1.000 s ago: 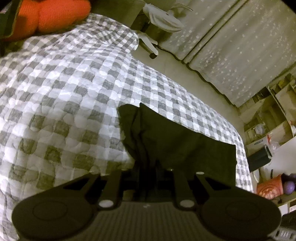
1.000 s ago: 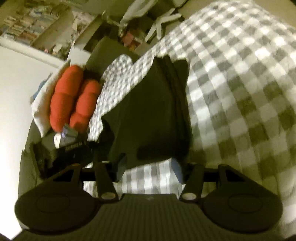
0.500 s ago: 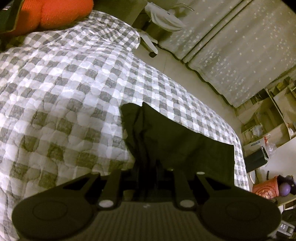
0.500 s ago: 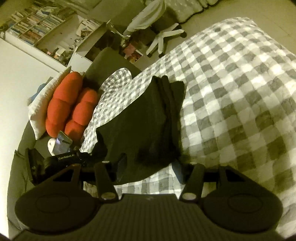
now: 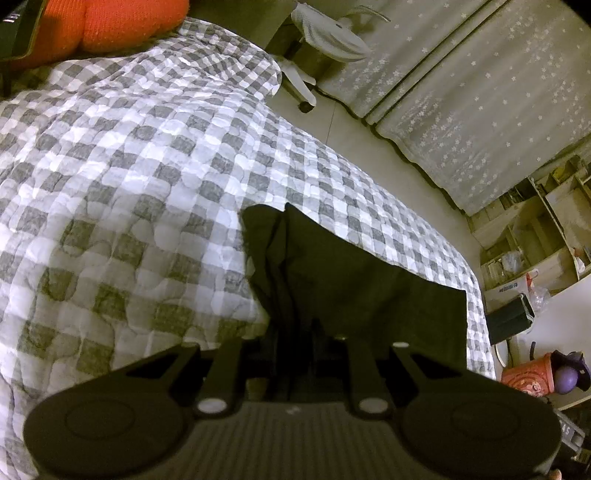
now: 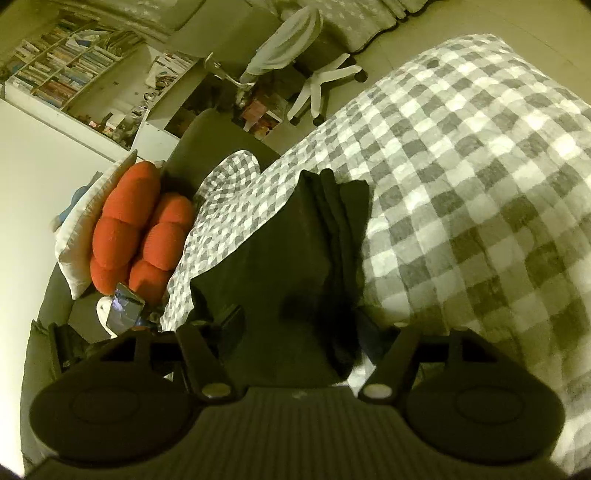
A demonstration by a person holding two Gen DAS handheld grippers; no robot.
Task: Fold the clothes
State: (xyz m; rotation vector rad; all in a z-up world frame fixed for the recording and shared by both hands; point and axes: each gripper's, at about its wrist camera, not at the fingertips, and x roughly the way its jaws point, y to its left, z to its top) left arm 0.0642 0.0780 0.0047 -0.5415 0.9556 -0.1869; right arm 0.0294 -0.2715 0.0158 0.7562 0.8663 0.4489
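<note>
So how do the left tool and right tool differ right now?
Left tool is shut, pinching the dark garment. Right tool is open, its fingers wide apart and straddling the cloth without gripping it. Both sit at the dark garment's near edge, over the checked quilt.

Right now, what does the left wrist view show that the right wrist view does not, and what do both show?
Only the left wrist view shows the starred curtains and an orange container. Only the right wrist view shows a bookshelf, a phone and a white pillow. Both show the dark garment, the checked quilt, the red cushion and the office chair.
</note>
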